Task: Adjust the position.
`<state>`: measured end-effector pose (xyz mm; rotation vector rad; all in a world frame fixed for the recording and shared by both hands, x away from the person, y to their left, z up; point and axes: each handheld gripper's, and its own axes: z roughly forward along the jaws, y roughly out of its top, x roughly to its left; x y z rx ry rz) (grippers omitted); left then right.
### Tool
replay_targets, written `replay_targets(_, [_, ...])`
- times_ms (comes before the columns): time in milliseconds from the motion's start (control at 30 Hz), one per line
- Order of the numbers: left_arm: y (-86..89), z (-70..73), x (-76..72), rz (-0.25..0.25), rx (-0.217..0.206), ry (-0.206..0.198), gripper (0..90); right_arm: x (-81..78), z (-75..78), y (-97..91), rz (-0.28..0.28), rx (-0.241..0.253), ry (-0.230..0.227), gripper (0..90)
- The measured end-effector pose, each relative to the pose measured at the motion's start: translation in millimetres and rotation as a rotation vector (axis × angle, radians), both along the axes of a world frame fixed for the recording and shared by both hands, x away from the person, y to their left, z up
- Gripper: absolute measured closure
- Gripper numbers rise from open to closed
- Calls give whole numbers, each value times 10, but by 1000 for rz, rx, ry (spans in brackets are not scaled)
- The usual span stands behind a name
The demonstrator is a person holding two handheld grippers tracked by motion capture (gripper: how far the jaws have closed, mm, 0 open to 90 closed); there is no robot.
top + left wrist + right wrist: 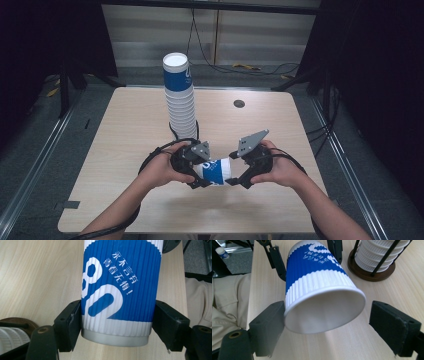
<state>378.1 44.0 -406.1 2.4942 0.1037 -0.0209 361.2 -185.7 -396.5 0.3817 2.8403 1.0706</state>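
1. The blue-and-white ribbed paper cup (216,171) lies on its side at lower centre of the high view, between your hands, above the worktop (125,150).
2. Your left hand-held gripper (116,325) pinches the cup near its base, pads pressed to both sides.
3. Your right hand-held gripper (324,322) stands spread around the rim; one pad touches, the other is clear.
4. The cup's long axis runs left-right, mouth toward the right gripper.
5. The cup stack (180,95) rises behind, upper centre.

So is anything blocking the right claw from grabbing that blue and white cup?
Nothing visible does. The cup lies sideways in the left claw, its open mouth between the right claw's spread jaws: one touches the rim, the other stands clear.
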Motion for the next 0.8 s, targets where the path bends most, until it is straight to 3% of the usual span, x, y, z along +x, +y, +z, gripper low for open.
replay_targets(133, [38, 7, 6, 12, -17, -1, 282, 0, -19, -26, -11, 1, -7, 131])
replay_targets(467, [153, -30, 51, 47, -63, 18, 281, 3, -46, -131, -73, 136, -3, 131])
replay_targets(800, [209, -61, 75, 76, -103, 30, 281, -15, -102, -179, -100, 191, -9, 131])
